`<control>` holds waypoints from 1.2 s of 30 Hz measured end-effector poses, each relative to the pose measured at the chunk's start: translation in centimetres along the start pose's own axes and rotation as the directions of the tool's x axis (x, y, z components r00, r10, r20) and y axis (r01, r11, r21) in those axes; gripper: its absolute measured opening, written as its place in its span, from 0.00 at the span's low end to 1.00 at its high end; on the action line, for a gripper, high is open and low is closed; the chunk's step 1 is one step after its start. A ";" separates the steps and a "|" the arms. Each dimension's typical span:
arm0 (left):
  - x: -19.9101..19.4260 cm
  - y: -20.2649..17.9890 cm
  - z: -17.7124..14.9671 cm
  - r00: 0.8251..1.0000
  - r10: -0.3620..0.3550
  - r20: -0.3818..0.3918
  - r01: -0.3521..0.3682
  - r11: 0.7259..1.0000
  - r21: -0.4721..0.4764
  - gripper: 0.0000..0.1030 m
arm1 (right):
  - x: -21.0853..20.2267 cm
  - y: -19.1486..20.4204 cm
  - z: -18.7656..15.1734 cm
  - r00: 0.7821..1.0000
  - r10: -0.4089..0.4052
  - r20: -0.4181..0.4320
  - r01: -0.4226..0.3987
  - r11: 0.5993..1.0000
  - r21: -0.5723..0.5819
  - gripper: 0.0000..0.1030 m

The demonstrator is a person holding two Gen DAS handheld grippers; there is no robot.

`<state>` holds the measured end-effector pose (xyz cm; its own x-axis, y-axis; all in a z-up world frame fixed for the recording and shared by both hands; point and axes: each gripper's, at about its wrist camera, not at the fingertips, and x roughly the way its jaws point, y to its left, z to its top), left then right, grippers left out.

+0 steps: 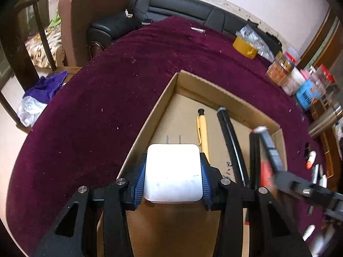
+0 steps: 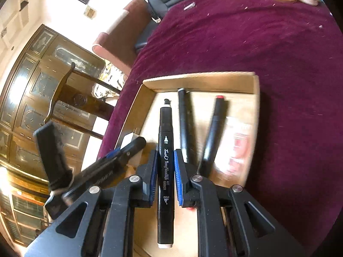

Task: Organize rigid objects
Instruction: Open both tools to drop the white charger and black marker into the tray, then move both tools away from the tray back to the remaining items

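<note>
The left gripper point(image 1: 173, 172) has its jaws closed on a white, square, hard-plastic plug adapter point(image 1: 173, 171), the blue ribbed pads point(image 1: 141, 177) pressing its two flat sides, its metal prongs pointing away over the open brown cardboard box point(image 1: 194, 81). It looks light and stiff, but the smooth shell could slide in the grip — holding it across the broad flat sides, as now, seems the safest purchase.

The right gripper point(image 2: 164, 171) is clamped narrowly on a black art marker with white lettering point(image 2: 165, 167), taken near the middle of its barrel, so it hangs balanced above the same box. The marker is rigid and light; its barrel could roll or twist if gripped near an end.

Inside the box lie a yellow pen with a black tip point(image 1: 202, 131), a black marker with a grey cap point(image 2: 184, 120) and a black marker with a red end point(image 2: 213, 128) — roughly side by side. The box sits on a surface covered in dark maroon cloth point(image 1: 107, 85), with a yellow tape roll point(image 1: 245, 47) far off.
</note>
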<state>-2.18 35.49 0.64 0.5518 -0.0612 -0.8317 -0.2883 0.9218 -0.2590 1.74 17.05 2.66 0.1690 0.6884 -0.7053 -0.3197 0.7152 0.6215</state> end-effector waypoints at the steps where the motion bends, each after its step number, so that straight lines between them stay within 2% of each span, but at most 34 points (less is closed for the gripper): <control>1: -0.2 0.2 -0.1 1.000 -0.013 0.001 0.013 1.000 -0.009 0.38 | 0.6 0.2 0.1 1.000 -0.009 -0.006 0.009 1.000 -0.002 0.13; 4: -1.2 1.0 -0.7 0.999 -0.046 0.008 0.046 0.998 -0.035 0.39 | 2.0 0.6 0.4 1.000 -0.017 -0.022 0.017 1.000 -0.004 0.13; 9: -5.2 1.3 -1.8 0.992 -0.082 0.098 0.086 0.996 -0.028 0.41 | 2.4 0.1 0.5 0.999 -0.048 -0.015 0.048 0.999 0.012 0.15; 11: -7.9 1.2 -2.9 0.984 -0.115 0.138 0.118 0.993 -0.019 0.47 | 1.5 0.2 0.4 0.999 -0.048 0.008 0.048 0.999 0.009 0.15; 13: -9.6 0.8 -3.5 0.975 -0.141 0.171 0.143 0.990 0.002 0.53 | 0.0 0.4 0.1 0.998 -0.046 0.043 0.046 0.999 -0.013 0.15; 16: -12.8 -0.4 -5.1 0.957 -0.165 0.240 0.155 0.986 0.061 0.56 | -3.8 0.5 -1.1 0.991 -0.041 0.126 0.048 0.997 -0.059 0.16; 19: -15.1 -2.5 -6.5 0.938 -0.175 0.298 0.146 0.982 0.117 0.60 | -8.0 -0.1 -2.8 0.976 -0.051 0.211 0.071 0.994 -0.087 0.16; 20: -15.8 -3.4 -7.1 0.932 -0.187 0.312 0.152 0.979 0.134 0.63 | -8.7 -0.4 -3.1 0.973 -0.052 0.224 0.073 0.993 -0.089 0.16; 22: -16.6 -5.3 -8.2 0.920 -0.217 0.326 0.168 0.971 0.172 0.63 | -11.1 -1.5 -4.4 0.963 -0.067 0.259 0.093 0.992 -0.088 0.16; 25: -17.0 -8.3 -9.3 0.915 -0.248 0.318 0.180 0.957 0.227 0.63 | -14.1 -3.4 -6.0 0.948 -0.096 0.303 0.123 0.990 -0.071 0.16; 28: -16.5 -11.4 -10.5 0.923 -0.268 0.274 0.189 0.940 0.283 0.63 | -17.0 -6.0 -7.2 0.928 -0.133 0.349 0.154 0.988 -0.033 0.17; 30: -16.2 -13.2 -11.3 0.932 -0.271 0.241 0.190 0.931 0.313 0.63 | -18.9 -8.1 -8.0 0.913 -0.166 0.373 0.174 0.985 0.012 0.27; 32: -15.9 -15.0 -12.1 0.938 -0.277 0.209 0.194 0.918 0.346 0.63 | -20.9 -10.7 -9.0 0.896 -0.195 0.399 0.182 0.981 0.070 0.34; 36: -16.1 -18.4 -13.8 0.946 -0.277 0.170 0.190 0.896 0.401 0.63 | -24.5 -15.3 -10.4 0.853 -0.290 0.434 0.243 0.957 0.161 0.34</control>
<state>-16.56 14.21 12.01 0.7348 -0.2481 -0.6313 0.1604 0.9679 -0.1936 -7.26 -12.04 6.89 0.6414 0.4324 -0.6337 -0.1148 0.8708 0.4780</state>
